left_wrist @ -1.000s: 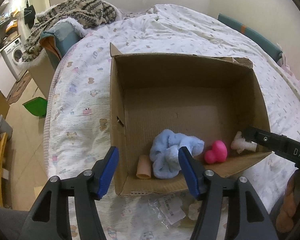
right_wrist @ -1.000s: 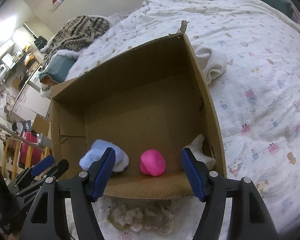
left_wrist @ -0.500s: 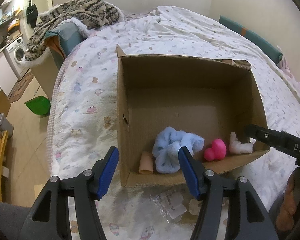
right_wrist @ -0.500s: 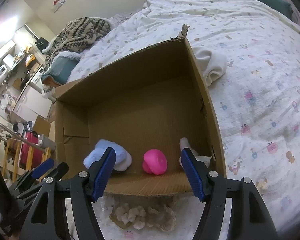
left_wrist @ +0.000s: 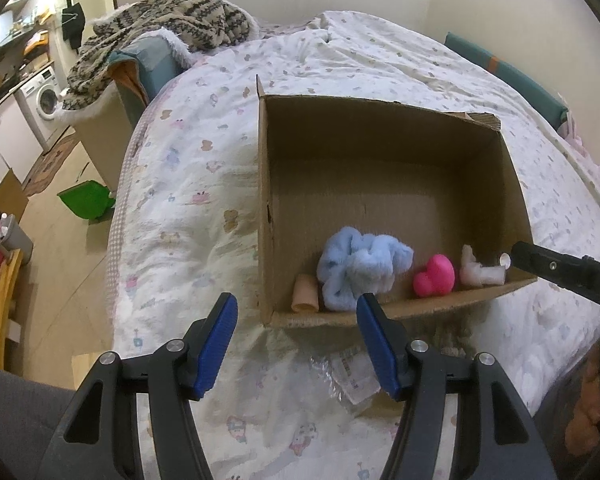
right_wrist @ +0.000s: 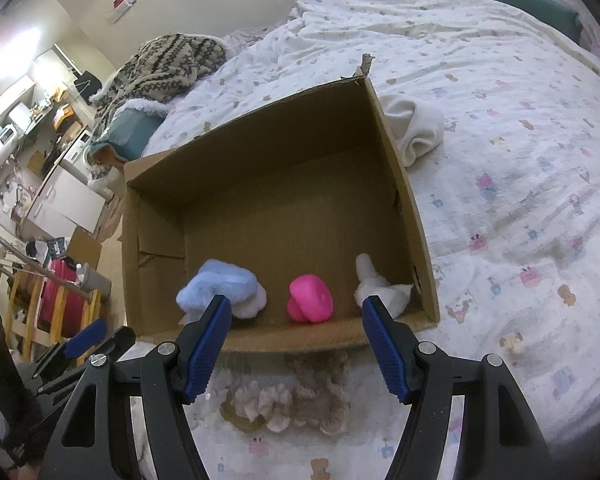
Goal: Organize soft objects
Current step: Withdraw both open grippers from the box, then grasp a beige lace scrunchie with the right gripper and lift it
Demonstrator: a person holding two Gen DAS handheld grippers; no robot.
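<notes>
An open cardboard box [left_wrist: 380, 128] [right_wrist: 416, 216] sits on the bed. Along its near wall lie a light blue fluffy cloth [left_wrist: 360, 272] [right_wrist: 224, 288], a pink soft toy [left_wrist: 436, 276] [right_wrist: 310, 298], a white soft piece [left_wrist: 480, 272] [right_wrist: 376, 288] and a small peach roll [left_wrist: 305, 299]. My left gripper [left_wrist: 296, 320] is open and empty, just short of the box's near edge. My right gripper [right_wrist: 296, 320] is open and empty above that edge. A beige crocheted piece [right_wrist: 292, 400] lies on the bed below it.
A white cloth [right_wrist: 414, 128] lies on the bed beside the box's right wall. A clear plastic wrapper [left_wrist: 352, 376] lies in front of the box. A knitted blanket [left_wrist: 160, 20] covers furniture at the far left. The bed edge drops to the floor on the left.
Both grippers have drawn back and up from the box, which now looks smaller. The white soft piece now lies lower in the box's right corner.
</notes>
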